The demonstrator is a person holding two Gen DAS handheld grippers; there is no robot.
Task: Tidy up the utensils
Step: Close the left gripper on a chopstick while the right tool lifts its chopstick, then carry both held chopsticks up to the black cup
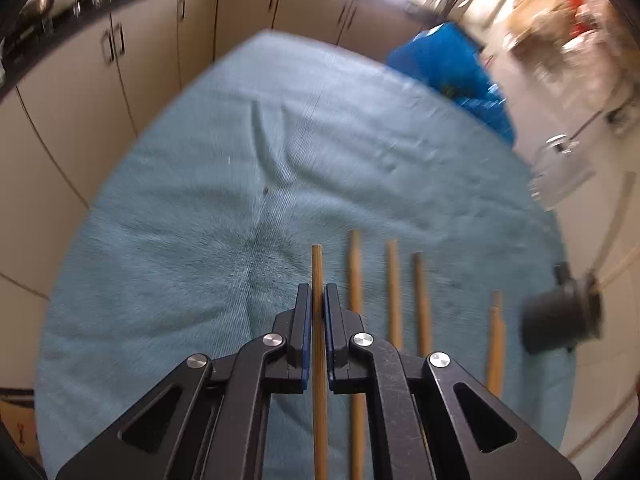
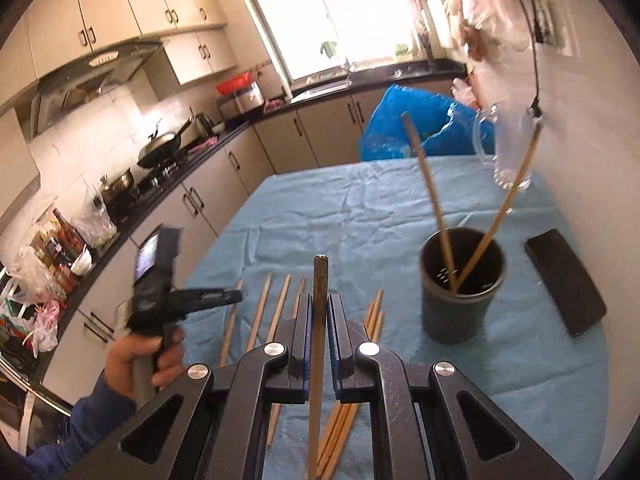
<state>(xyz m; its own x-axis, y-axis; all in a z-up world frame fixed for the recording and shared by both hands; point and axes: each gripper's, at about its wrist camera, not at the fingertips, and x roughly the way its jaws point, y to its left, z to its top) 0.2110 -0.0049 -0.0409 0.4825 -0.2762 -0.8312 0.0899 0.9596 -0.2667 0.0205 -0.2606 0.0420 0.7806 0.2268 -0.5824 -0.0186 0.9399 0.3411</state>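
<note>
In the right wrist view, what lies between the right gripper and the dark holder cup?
Loose chopsticks on blue cloth lie between the right gripper and the holder cup.

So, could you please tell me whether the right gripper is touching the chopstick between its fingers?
Touching: in the right wrist view, the right gripper has both fingers closed against the chopstick, holding it.

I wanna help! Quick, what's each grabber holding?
Left gripper: shut on a chopstick.
Right gripper: shut on a darker chopstick.
</note>
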